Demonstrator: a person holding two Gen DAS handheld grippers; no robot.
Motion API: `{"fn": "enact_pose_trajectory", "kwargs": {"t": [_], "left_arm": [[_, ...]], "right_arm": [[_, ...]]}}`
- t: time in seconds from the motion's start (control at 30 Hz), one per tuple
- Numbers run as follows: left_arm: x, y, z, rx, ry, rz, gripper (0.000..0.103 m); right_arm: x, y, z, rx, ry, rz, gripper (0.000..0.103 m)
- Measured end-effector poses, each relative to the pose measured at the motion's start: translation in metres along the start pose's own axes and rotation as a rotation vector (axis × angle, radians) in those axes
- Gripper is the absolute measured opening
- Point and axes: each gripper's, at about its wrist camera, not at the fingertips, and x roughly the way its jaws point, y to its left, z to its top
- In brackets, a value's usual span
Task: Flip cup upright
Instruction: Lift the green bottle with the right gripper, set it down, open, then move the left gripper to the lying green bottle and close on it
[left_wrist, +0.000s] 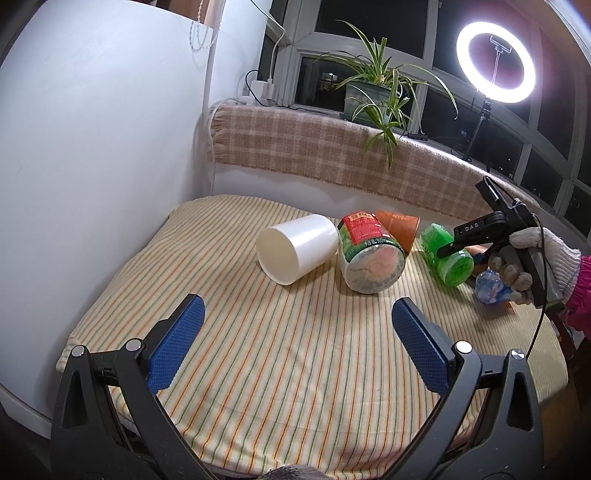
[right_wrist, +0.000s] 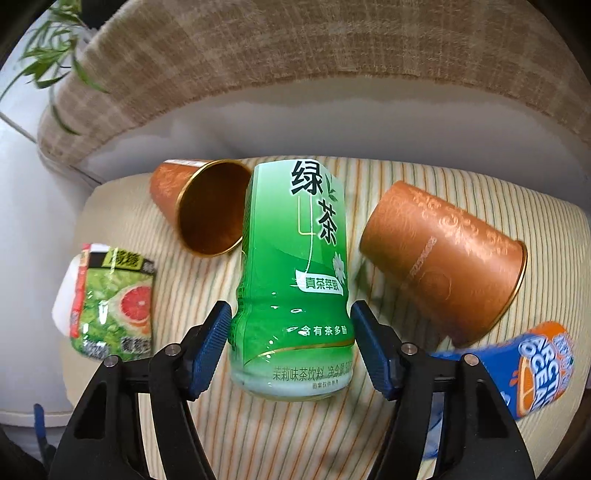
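- Between my right gripper's (right_wrist: 290, 345) blue pads lies the green tea cup (right_wrist: 291, 273) on its side on the striped cloth (right_wrist: 280, 435), glossy, white base toward me.
- Pads flank its lower body; I cannot tell whether they touch.
- Two copper cups (right_wrist: 439, 258) lie tipped behind.
- My left gripper (left_wrist: 297, 343) is spread wide over bare cloth.

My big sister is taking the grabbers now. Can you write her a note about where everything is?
Left gripper: open, above bare striped cloth, holding nothing.
Right gripper: open, fingers either side of the lying green tea cup, not clamped.
Also lying down: white cup, grapefruit cup, two orange cups, blue cup.
Done: nothing upright yet.
Left: close on the green one, stand it up.
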Motion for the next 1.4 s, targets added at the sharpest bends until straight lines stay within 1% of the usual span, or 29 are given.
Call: {"fn": "enact_pose_trajectory", "kwargs": {"t": [0.13, 0.23, 0.33, 0.47, 0.5, 0.6, 0.73, 0.8, 0.93, 1.07, 1.13, 1.17, 1.23, 1.3, 1.4], "left_arm": [[-0.001, -0.001, -0.001, 0.006, 0.001, -0.008, 0.103], [-0.002, -0.003, -0.001, 0.014, 0.001, -0.013, 0.103], [-0.001, -0.005, -0.002, 0.016, 0.007, -0.020, 0.103], [0.002, -0.008, -0.003, 0.019, 0.018, -0.037, 0.103], [0.002, -0.009, -0.003, 0.018, 0.023, -0.042, 0.103], [0.005, -0.011, -0.005, 0.006, 0.048, -0.066, 0.103], [0.004, -0.014, -0.007, 0.011, 0.061, -0.077, 0.103], [0.002, -0.016, -0.008, 0.017, 0.058, -0.082, 0.103], [-0.001, -0.019, -0.007, 0.021, 0.056, -0.089, 0.103], [0.005, -0.022, -0.005, 0.021, 0.089, -0.112, 0.103], [0.007, -0.026, -0.003, 0.022, 0.105, -0.136, 0.103], [0.008, -0.027, -0.003, 0.024, 0.112, -0.145, 0.103], [0.012, -0.032, 0.000, 0.028, 0.133, -0.172, 0.103], [0.017, -0.036, 0.003, 0.025, 0.161, -0.210, 0.103], [0.030, -0.044, 0.009, 0.008, 0.229, -0.290, 0.103]], "right_arm": [[-0.015, -0.001, -0.012, -0.004, -0.029, 0.022, 0.066], [-0.033, 0.000, -0.025, 0.011, -0.070, 0.072, 0.066], [-0.050, 0.006, -0.048, 0.013, -0.117, 0.127, 0.066], [-0.067, 0.010, -0.089, 0.038, -0.163, 0.216, 0.066], [-0.068, 0.008, -0.105, 0.059, -0.169, 0.239, 0.066], [-0.056, 0.006, -0.130, 0.130, -0.155, 0.315, 0.066], [-0.039, 0.002, -0.151, 0.194, -0.121, 0.370, 0.066], [-0.035, 0.002, -0.159, 0.212, -0.108, 0.376, 0.066], [-0.032, 0.001, -0.164, 0.226, -0.102, 0.383, 0.068], [-0.033, 0.000, -0.168, 0.227, -0.113, 0.366, 0.068], [-0.035, -0.002, -0.169, 0.224, -0.122, 0.372, 0.072], [-0.037, -0.004, -0.171, 0.222, -0.130, 0.371, 0.073], [-0.044, -0.007, -0.175, 0.210, -0.161, 0.368, 0.073], [-0.056, -0.009, -0.180, 0.190, -0.219, 0.355, 0.073], [-0.076, -0.018, -0.198, 0.171, -0.318, 0.335, 0.073]]}}
